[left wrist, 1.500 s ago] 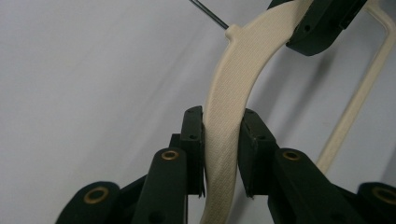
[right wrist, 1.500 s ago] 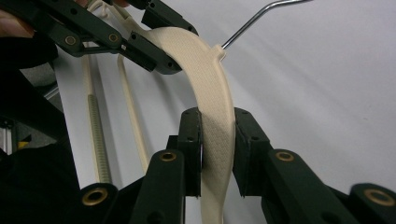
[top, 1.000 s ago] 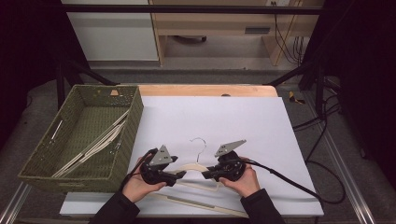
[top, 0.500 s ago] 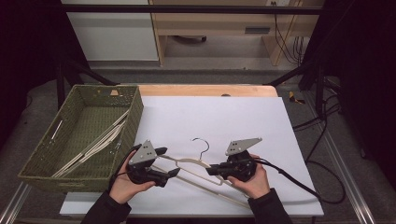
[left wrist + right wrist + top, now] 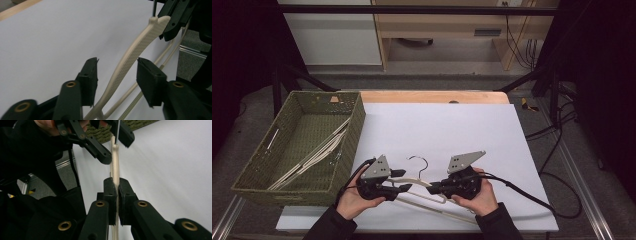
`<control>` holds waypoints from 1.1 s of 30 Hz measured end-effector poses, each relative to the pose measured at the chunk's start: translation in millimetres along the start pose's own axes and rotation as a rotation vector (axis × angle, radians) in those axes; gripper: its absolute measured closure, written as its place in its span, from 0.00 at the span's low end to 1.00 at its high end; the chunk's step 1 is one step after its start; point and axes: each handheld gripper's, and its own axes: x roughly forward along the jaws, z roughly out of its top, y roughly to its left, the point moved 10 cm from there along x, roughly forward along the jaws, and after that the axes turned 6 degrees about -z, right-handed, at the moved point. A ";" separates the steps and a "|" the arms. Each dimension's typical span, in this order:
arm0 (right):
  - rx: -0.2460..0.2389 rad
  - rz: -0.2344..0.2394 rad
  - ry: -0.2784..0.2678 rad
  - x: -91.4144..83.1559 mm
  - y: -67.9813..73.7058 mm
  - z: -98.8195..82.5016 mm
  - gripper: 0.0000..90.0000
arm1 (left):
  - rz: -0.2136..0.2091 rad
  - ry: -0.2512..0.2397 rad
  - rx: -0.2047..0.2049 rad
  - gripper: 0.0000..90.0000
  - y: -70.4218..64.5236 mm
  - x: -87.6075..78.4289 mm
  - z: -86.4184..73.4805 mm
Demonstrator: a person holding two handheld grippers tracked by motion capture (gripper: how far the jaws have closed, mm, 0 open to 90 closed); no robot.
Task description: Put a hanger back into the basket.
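A cream hanger (image 5: 422, 183) with a dark metal hook hangs just above the white sheet between the two hands. My right gripper (image 5: 435, 189) is shut on one arm of it; in the right gripper view the pads (image 5: 117, 186) pinch the thin cream hanger (image 5: 115, 162) edge-on. My left gripper (image 5: 402, 180) faces it from the left. In the left gripper view its jaws (image 5: 117, 72) stand on either side of the hanger (image 5: 140, 42) with a gap on both sides. They have just been closing around it and do not press on it.
A green woven basket (image 5: 357, 120) at the left holds several cream hangers (image 5: 312, 157). More cream hanger bars (image 5: 447, 210) lie on the white sheet (image 5: 437, 130) near its front edge. A cable (image 5: 522, 192) trails right from the right gripper. A wooden table edge (image 5: 432, 96) runs along the back.
The left gripper swung out to the left half a second ago and has come back to the hanger's arm. The right gripper has lifted the hanger slightly.
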 end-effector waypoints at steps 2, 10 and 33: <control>-0.001 0.011 -0.001 -0.6 1.4 0.1 0.97 | -0.009 0.012 0.007 0.67 -1.9 0.6 -0.9; -0.014 0.010 -0.013 -0.4 1.7 0.8 0.96 | 0.031 0.055 0.073 0.79 -3.8 -1.4 -2.5; -0.045 -0.173 -0.055 -5.5 -18.6 4.5 0.63 | -0.077 0.054 0.042 0.96 -25.3 3.2 -1.2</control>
